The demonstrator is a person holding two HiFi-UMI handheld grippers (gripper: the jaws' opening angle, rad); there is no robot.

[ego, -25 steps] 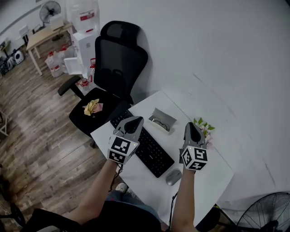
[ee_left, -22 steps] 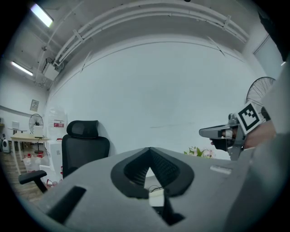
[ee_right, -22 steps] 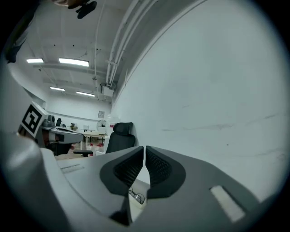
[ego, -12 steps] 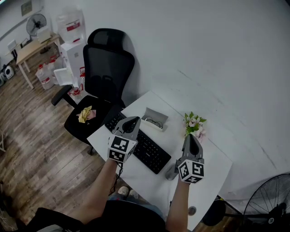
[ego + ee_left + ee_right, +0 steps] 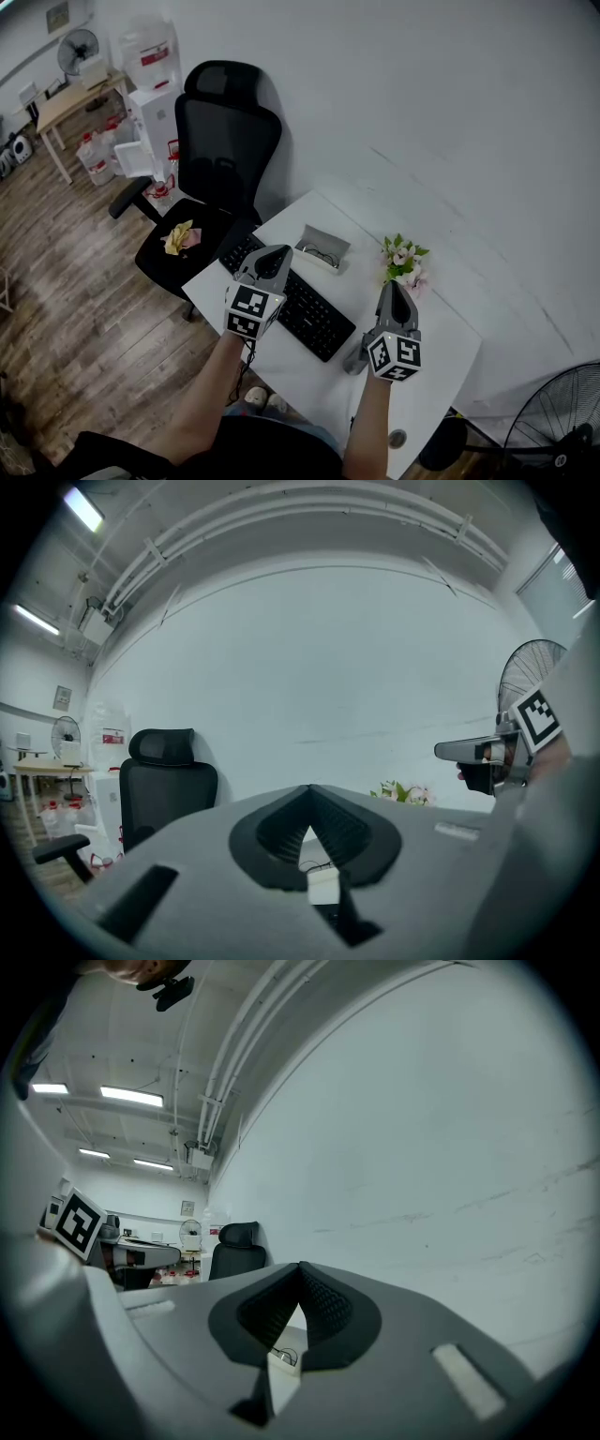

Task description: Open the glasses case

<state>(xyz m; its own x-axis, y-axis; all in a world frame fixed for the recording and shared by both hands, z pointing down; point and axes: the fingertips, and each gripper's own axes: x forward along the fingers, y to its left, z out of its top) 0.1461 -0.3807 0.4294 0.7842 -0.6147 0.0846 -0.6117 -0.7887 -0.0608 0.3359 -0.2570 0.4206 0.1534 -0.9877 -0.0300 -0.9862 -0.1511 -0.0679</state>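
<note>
The grey glasses case lies open at the back of the white table, with a pair of glasses inside it. My left gripper hovers over the keyboard's left end, shut and empty, pointing at the case from just short of it. My right gripper hangs beside the mouse, shut on nothing, well to the right of the case. In the left gripper view the jaws meet at the tip. The right gripper view shows its jaws closed, with the glasses glimpsed below them.
A black keyboard and a grey mouse lie in front of the case. Pink flowers stand at the back right by the wall. A black office chair is left of the table, a fan at the lower right.
My right gripper has drawn back from beside the flowers toward the table's near side, ending next to the mouse. The left gripper has barely moved. The head view has shifted slightly.
</note>
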